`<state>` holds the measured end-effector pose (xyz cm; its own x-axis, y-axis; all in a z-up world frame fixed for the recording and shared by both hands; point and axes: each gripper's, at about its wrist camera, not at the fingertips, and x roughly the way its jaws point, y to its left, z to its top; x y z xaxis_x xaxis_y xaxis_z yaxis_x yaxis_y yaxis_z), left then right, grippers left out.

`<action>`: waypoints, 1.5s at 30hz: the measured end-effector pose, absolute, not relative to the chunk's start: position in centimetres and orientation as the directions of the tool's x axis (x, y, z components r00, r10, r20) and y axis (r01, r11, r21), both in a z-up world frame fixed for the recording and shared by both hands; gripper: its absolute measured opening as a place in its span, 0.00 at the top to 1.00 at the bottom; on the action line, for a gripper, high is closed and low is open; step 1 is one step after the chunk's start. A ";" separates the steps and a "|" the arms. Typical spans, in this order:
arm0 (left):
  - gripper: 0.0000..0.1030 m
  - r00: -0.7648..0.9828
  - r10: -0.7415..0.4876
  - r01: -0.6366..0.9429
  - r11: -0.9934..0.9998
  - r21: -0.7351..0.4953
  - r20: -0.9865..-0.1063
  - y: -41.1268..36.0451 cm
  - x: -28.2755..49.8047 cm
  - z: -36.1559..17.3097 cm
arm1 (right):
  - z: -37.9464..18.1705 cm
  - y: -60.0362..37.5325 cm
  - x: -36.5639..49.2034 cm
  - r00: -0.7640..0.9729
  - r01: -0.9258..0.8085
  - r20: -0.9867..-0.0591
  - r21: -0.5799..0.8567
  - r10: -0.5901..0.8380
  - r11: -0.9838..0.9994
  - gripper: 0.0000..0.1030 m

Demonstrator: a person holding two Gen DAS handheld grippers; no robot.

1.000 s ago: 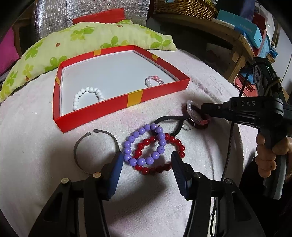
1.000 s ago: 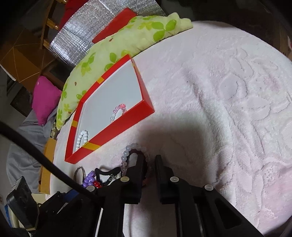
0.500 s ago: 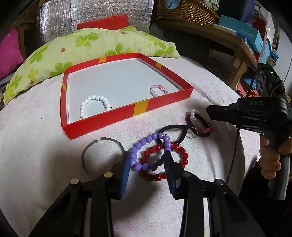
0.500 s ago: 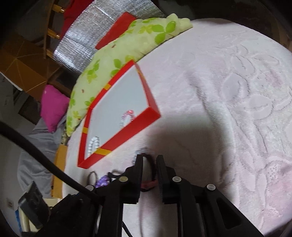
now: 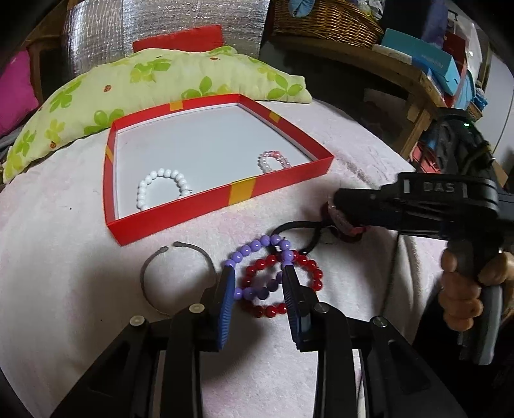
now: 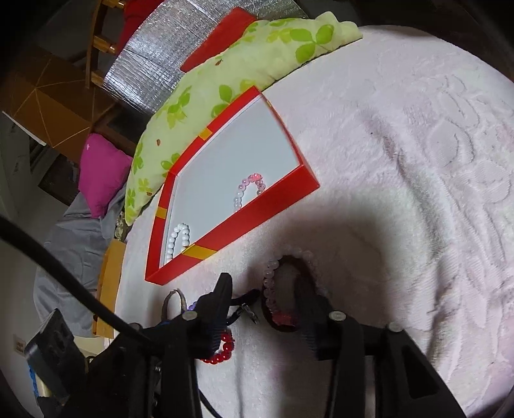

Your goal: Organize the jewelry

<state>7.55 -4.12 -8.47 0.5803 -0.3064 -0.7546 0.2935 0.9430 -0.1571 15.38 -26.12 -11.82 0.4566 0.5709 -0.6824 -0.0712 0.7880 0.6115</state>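
A red tray on the pink cloth holds a white bead bracelet and a pink bead bracelet. In front of it lie a grey open bangle, a purple bead bracelet over a red bead bracelet, a black band and a dark red and clear bead pair. My left gripper is half closed around the purple bracelet's near side. My right gripper is open, its fingers straddling the clear bead bracelet.
A green flowered pillow lies behind the tray. A wooden shelf with a wicker basket and boxes stands at the back right. The pink cloth stretches to the right of the tray.
My left gripper's fingers closed in around the purple and red bracelets. My right gripper went from nearly shut to open over the clear bead bracelet.
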 end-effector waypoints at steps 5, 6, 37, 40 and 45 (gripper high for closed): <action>0.69 0.568 -0.333 0.329 0.930 -0.163 -0.752 -4.8 7.2 -8.4 | -12.1 -24.5 15.9 0.457 -0.111 -0.708 0.556 0.539 0.824 0.68; 0.66 0.563 -0.336 0.336 0.928 -0.162 -0.755 -5.0 7.2 -8.4 | -12.3 -24.2 15.9 0.456 -0.113 -0.719 0.537 0.524 0.836 0.79; 0.91 0.581 -0.332 0.314 0.934 -0.172 -0.743 -4.3 7.8 -9.1 | -12.3 -29.8 15.6 0.492 -0.006 -0.595 0.727 0.635 0.687 0.89; 0.91 0.597 -0.338 0.308 0.934 -0.181 -0.727 -3.9 7.6 -8.5 | -12.3 -30.0 15.7 0.498 0.001 -0.596 0.727 0.630 0.687 0.89; 0.91 0.614 -0.340 0.281 0.938 -0.205 -0.712 -2.9 7.9 -8.0 | -12.6 -29.7 15.9 0.470 0.014 -0.614 0.723 0.634 0.690 0.85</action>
